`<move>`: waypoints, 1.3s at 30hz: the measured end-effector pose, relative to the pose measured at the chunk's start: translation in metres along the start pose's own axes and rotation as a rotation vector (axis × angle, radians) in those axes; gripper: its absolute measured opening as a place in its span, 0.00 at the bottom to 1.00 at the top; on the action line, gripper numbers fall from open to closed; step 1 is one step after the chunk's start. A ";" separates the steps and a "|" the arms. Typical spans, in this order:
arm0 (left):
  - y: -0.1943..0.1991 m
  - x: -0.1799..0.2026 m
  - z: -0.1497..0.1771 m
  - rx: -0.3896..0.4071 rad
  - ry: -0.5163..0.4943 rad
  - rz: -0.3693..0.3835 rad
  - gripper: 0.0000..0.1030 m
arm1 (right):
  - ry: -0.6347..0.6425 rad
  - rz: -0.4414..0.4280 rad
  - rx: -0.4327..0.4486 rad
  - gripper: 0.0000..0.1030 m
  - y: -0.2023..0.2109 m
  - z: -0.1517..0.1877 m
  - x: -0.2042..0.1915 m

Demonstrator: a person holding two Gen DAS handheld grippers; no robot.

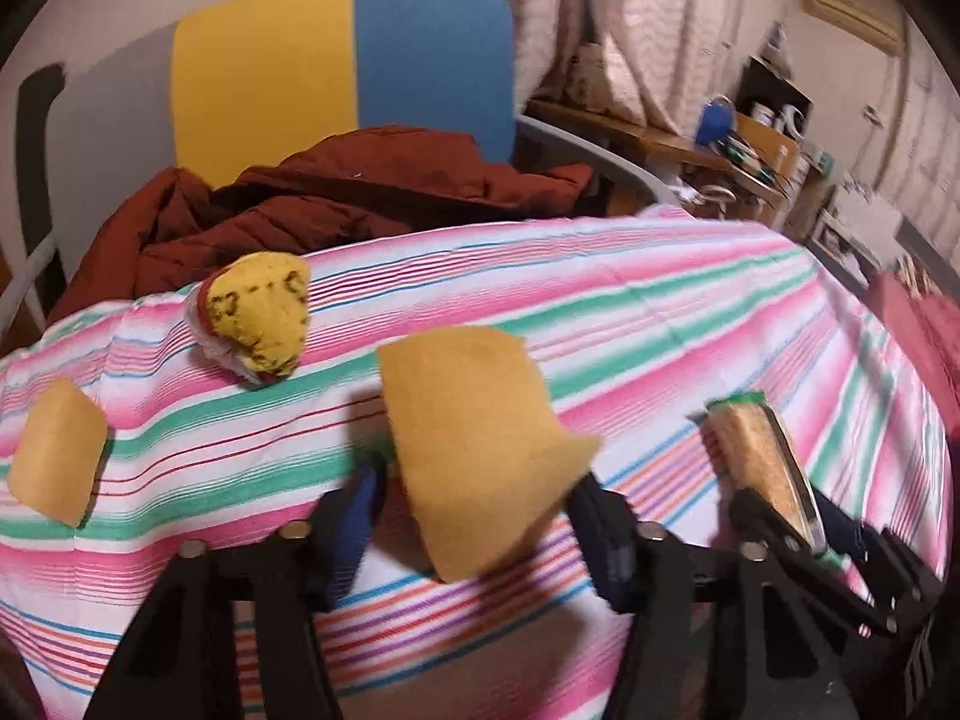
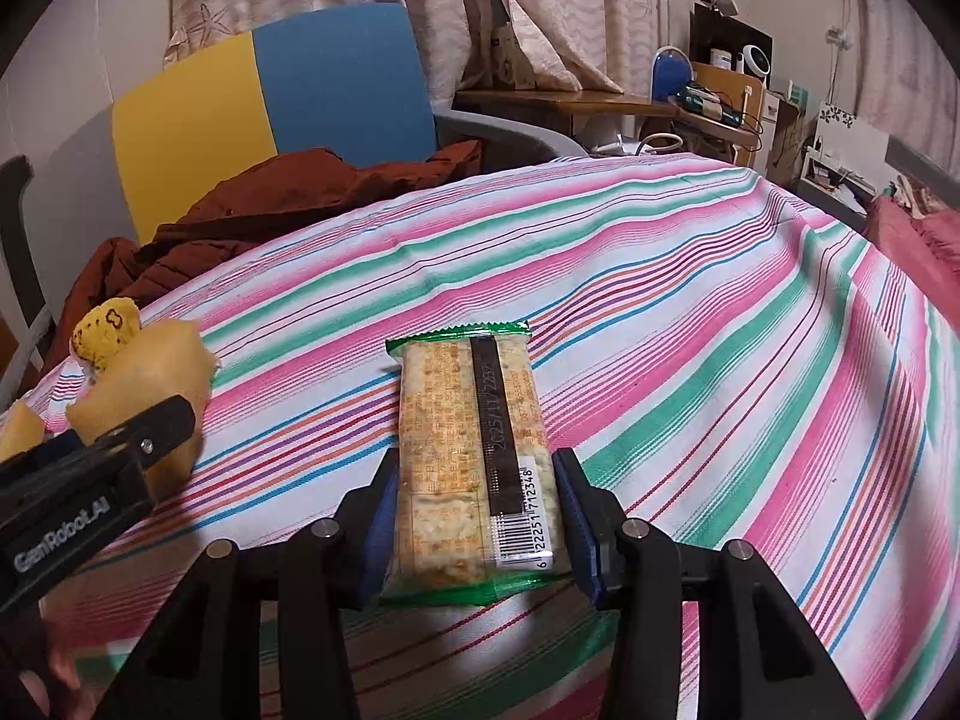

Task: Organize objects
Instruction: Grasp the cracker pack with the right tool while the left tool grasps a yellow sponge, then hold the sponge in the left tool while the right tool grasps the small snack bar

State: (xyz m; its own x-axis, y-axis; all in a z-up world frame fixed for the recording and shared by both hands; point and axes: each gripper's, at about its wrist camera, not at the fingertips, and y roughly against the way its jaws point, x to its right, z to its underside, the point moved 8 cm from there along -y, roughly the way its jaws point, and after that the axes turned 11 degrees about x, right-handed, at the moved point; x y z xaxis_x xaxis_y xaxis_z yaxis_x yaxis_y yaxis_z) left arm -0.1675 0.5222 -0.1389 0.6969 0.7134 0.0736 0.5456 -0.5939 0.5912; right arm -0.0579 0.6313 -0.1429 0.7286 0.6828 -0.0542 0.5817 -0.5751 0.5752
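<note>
The left gripper (image 1: 480, 516) has its 2 fingers closed on a flat tan sponge piece (image 1: 474, 450), held up off the striped tablecloth (image 1: 690, 312). Just to its right, the right gripper (image 2: 474, 516) is clamped on a cracker packet (image 2: 474, 456) with green sealed ends, barcode side up, gripped by its long edges near the cloth. Further left on the cloth lies a second tan sponge piece (image 1: 57, 450), and beyond it a yellow plush toy (image 1: 258, 315) near the table edge. Behind stands a yellow-and-blue chair (image 1: 342, 72) with a rust-red jacket (image 1: 312, 192) heaped on it.
</note>
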 end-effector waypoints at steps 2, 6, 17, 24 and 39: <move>0.003 0.006 0.002 0.010 -0.045 -0.012 0.50 | 0.007 0.005 0.000 0.48 0.001 0.001 -0.001; 0.009 0.000 0.003 0.027 -0.014 0.004 0.48 | 0.000 0.000 0.004 0.48 0.001 0.001 0.001; 0.054 -0.026 0.027 0.081 0.044 -0.030 0.46 | 0.001 -0.013 0.034 0.47 0.006 -0.003 -0.002; 0.091 -0.040 0.050 0.111 0.031 -0.054 0.46 | 0.064 -0.045 0.110 0.47 0.022 -0.012 -0.016; 0.132 -0.046 0.077 0.124 0.054 -0.031 0.47 | 0.082 -0.192 0.033 0.62 0.049 0.012 -0.033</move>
State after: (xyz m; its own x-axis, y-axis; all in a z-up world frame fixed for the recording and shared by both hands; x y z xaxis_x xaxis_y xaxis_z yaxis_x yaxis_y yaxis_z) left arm -0.0913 0.3821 -0.1262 0.6550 0.7488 0.1018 0.6220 -0.6107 0.4901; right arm -0.0494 0.5754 -0.1228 0.5723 0.8147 -0.0931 0.7197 -0.4446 0.5333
